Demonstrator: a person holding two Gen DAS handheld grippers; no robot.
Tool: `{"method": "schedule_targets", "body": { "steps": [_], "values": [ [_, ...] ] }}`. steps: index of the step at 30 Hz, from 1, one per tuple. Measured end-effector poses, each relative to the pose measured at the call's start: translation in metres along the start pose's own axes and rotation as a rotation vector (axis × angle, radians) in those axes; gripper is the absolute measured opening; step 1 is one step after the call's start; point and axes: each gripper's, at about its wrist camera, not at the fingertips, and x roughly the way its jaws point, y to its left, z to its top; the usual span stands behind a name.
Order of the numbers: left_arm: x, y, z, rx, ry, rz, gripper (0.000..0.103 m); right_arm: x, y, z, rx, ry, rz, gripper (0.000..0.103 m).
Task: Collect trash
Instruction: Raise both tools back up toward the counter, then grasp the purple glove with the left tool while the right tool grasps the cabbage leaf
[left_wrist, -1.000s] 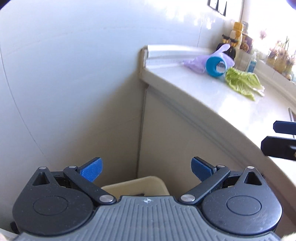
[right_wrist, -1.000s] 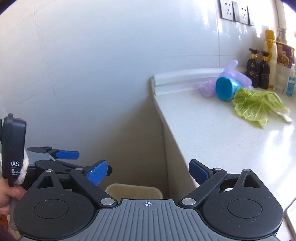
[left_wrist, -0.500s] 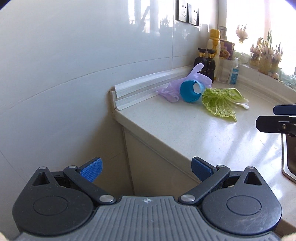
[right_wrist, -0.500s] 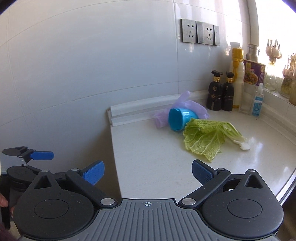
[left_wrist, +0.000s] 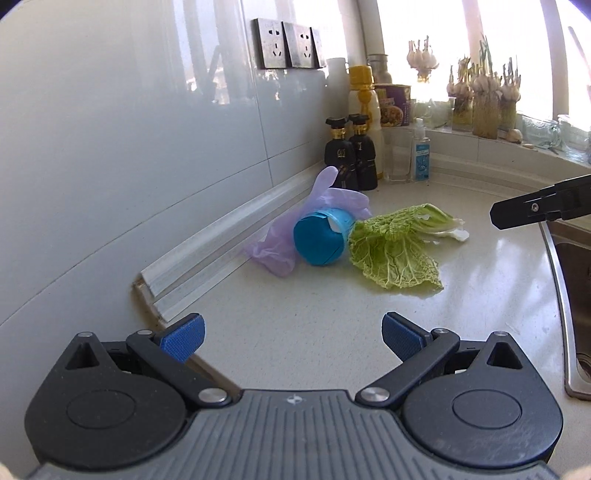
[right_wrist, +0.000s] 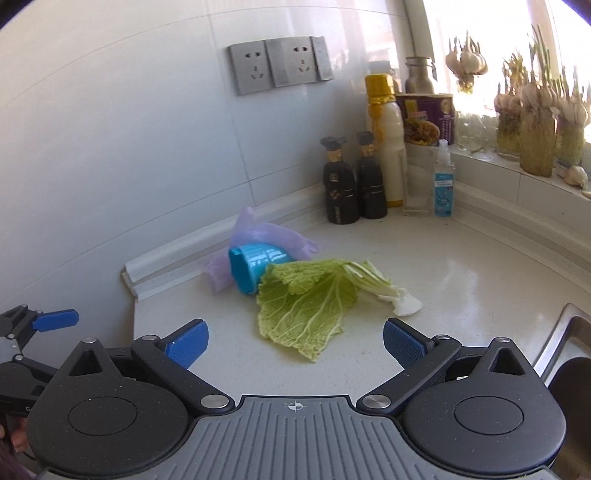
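Observation:
On the white counter lie a blue paper cup (left_wrist: 320, 237) (right_wrist: 255, 267) on its side, a crumpled purple glove (left_wrist: 332, 199) (right_wrist: 251, 229) behind it, and a green cabbage leaf (left_wrist: 395, 243) (right_wrist: 306, 306) beside it. My left gripper (left_wrist: 291, 338) is open and empty, short of the trash near the counter's left end. My right gripper (right_wrist: 295, 341) is open and empty, just in front of the cabbage leaf. The right gripper's finger also shows in the left wrist view at the right edge.
Two dark bottles (right_wrist: 354, 184), a yellow-capped bottle (right_wrist: 384, 140), a small sanitizer bottle (right_wrist: 443, 184) and a purple tub (right_wrist: 428, 118) stand in the back corner. Garlic jars line the windowsill (left_wrist: 484, 107). A steel sink (left_wrist: 569, 277) lies to the right. Wall sockets (right_wrist: 277, 64) sit above.
Both grippers have risen from beside the cabinet and beige bin to counter height and moved closer to the trash. Both stayed open.

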Motion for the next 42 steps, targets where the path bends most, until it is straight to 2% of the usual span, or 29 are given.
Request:
{"method": "schedule_targets", "body": {
  "steps": [7, 14, 17, 22, 26, 29, 35, 42],
  "values": [
    [0.038, 0.000, 0.026, -0.025, -0.033, -0.024, 0.102, 0.033, -0.029, 0.013, 0.060, 0.009, -0.034, 0.102],
    [0.080, 0.020, 0.054, -0.120, -0.067, -0.063, 0.102, 0.071, -0.048, 0.025, 0.096, 0.019, -0.055, 0.102],
    [0.099, 0.024, 0.064, -0.140, -0.052, -0.076, 0.101, 0.087, -0.052, 0.029, 0.100, 0.024, -0.060, 0.102],
    [0.128, 0.039, 0.075, -0.240, -0.027, -0.133, 0.097, 0.112, -0.056, 0.035, 0.103, 0.043, -0.069, 0.102],
    [0.145, 0.045, 0.080, -0.254, -0.007, -0.190, 0.091, 0.128, -0.058, 0.038, 0.120, 0.053, -0.054, 0.102],
    [0.157, 0.047, 0.082, -0.248, 0.024, -0.207, 0.089, 0.138, -0.058, 0.038, 0.134, 0.076, -0.042, 0.102],
    [0.175, 0.055, 0.082, -0.299, 0.055, -0.242, 0.080, 0.153, -0.052, 0.037, 0.146, 0.103, -0.013, 0.102],
    [0.193, 0.069, 0.076, -0.441, 0.070, -0.277, 0.063, 0.163, -0.048, 0.036, 0.141, 0.116, -0.030, 0.100]
  ]
}}
